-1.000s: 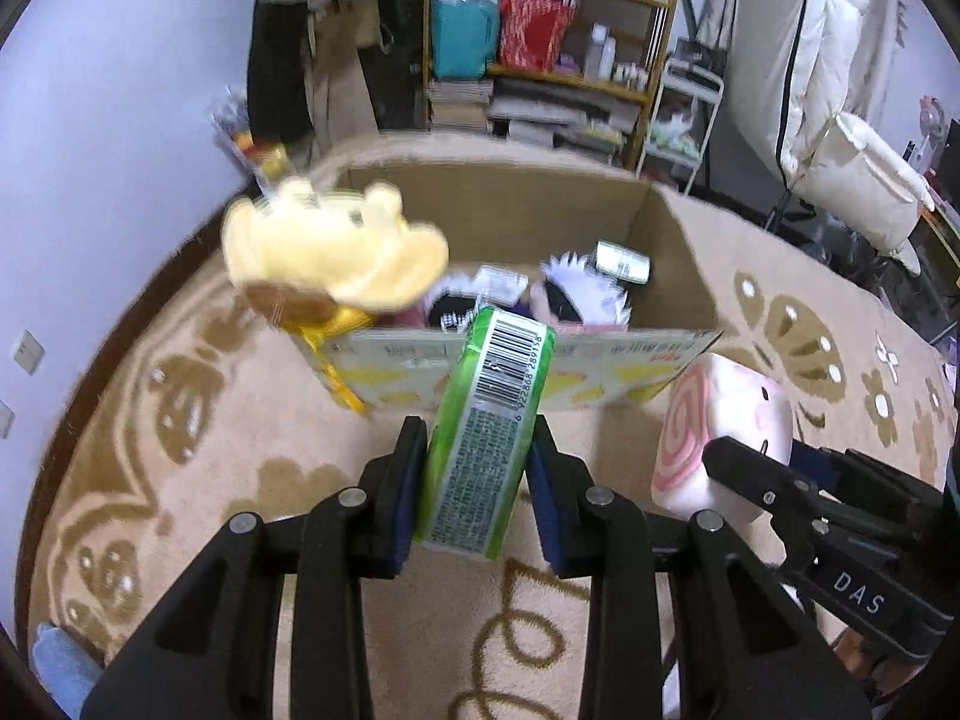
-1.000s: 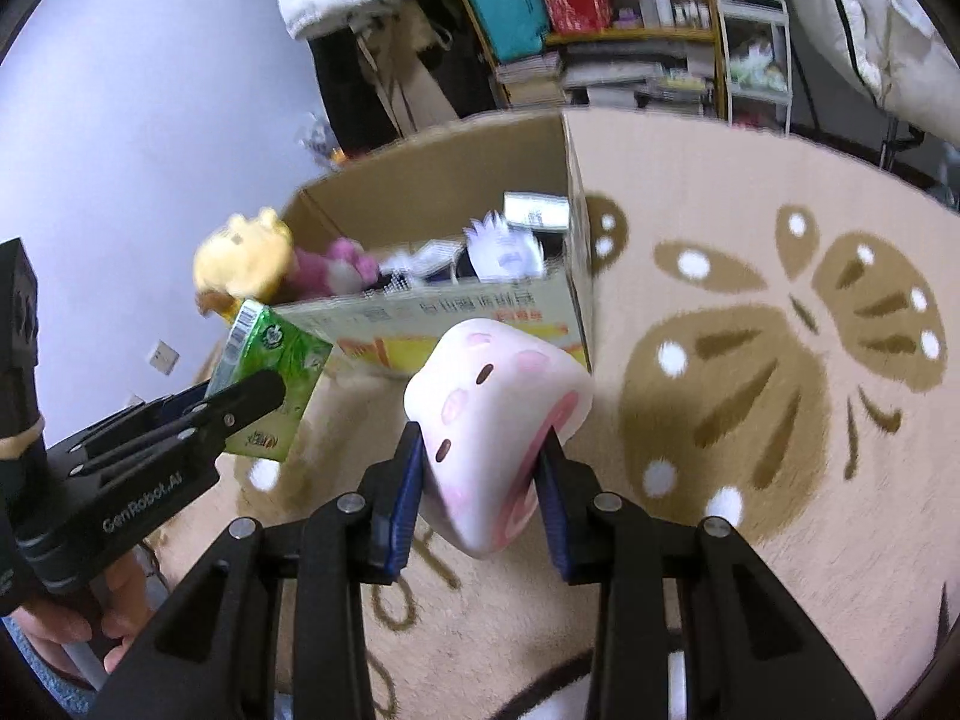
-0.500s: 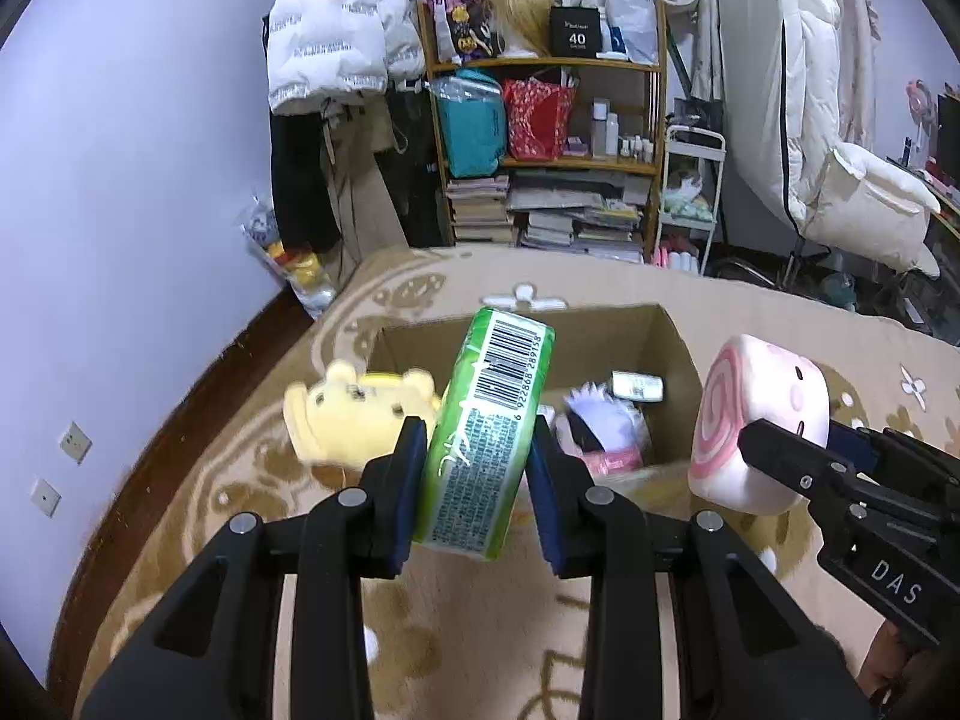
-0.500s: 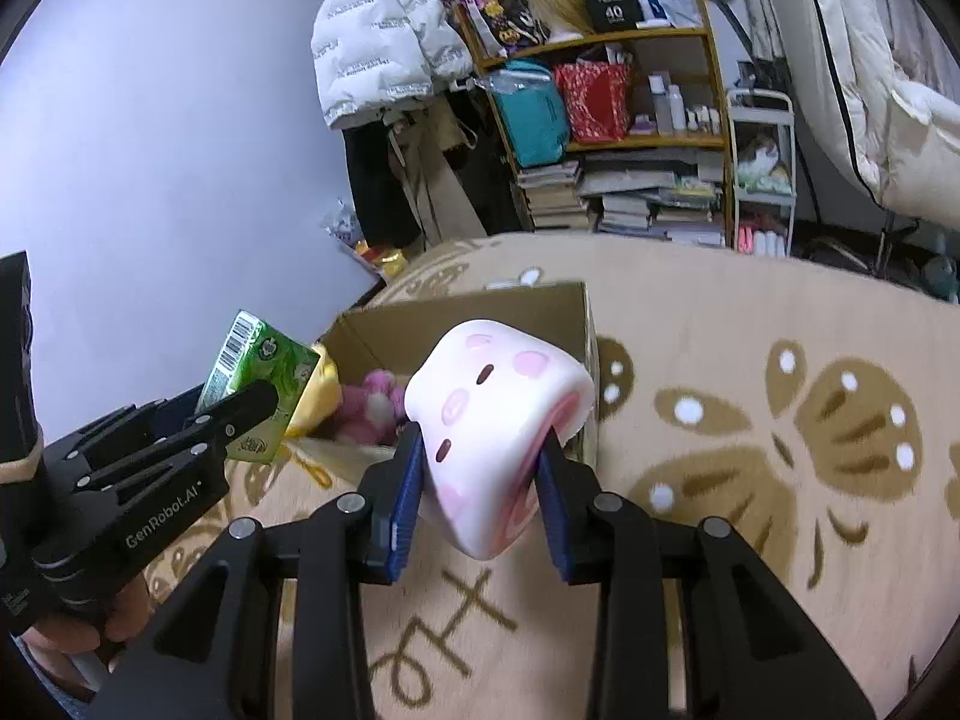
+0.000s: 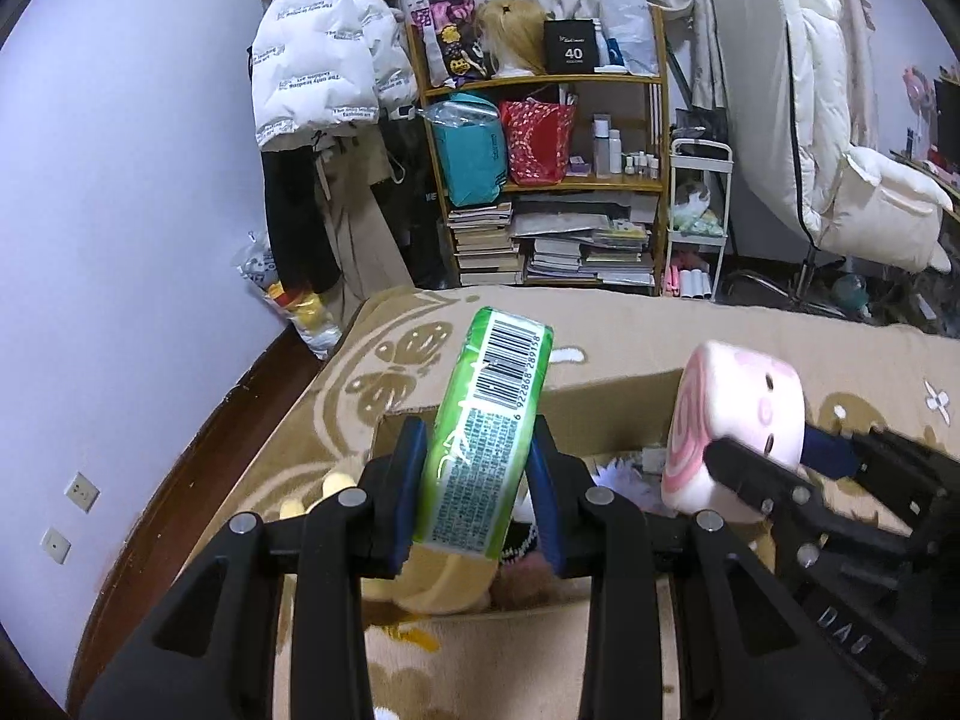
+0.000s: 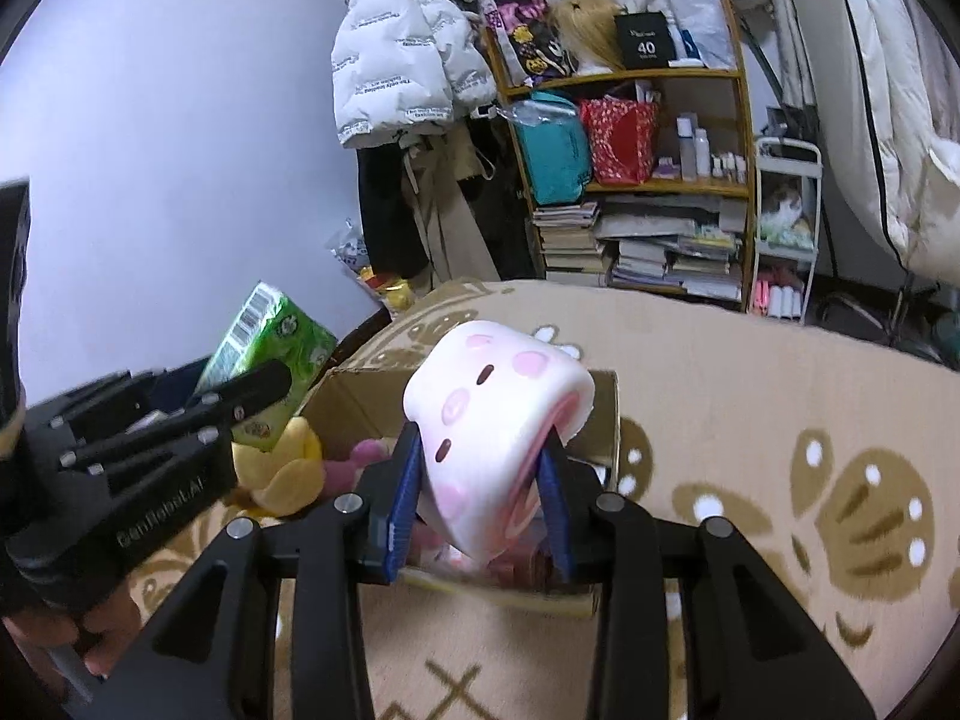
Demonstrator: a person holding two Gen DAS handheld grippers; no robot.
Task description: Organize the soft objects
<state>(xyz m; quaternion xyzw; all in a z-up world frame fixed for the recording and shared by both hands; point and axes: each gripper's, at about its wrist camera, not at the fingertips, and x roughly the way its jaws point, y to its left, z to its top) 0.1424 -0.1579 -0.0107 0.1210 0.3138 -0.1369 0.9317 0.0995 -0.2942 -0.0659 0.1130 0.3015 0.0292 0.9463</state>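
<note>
My left gripper (image 5: 477, 498) is shut on a green tissue pack (image 5: 486, 438) with a barcode, held upright above the near side of an open cardboard box (image 5: 600, 414). My right gripper (image 6: 480, 504) is shut on a pink and white plush cube (image 6: 492, 420) with a face, held over the same box (image 6: 354, 396). The box holds a yellow plush (image 6: 282, 468), a pink plush (image 6: 354, 462) and other soft toys. The plush cube (image 5: 738, 420) and the right gripper also show in the left wrist view, the tissue pack (image 6: 270, 354) in the right wrist view.
The box stands on a beige patterned rug (image 6: 780, 420). Behind it are a wooden shelf (image 5: 552, 180) with books and bags, a white jacket (image 5: 318, 66) hanging by the wall, a small white cart (image 5: 696, 222) and a white padded chair (image 5: 840, 150).
Both grippers have risen and tilted up with their loads. The box now sits low in both views, under the held objects, and more of the room shows.
</note>
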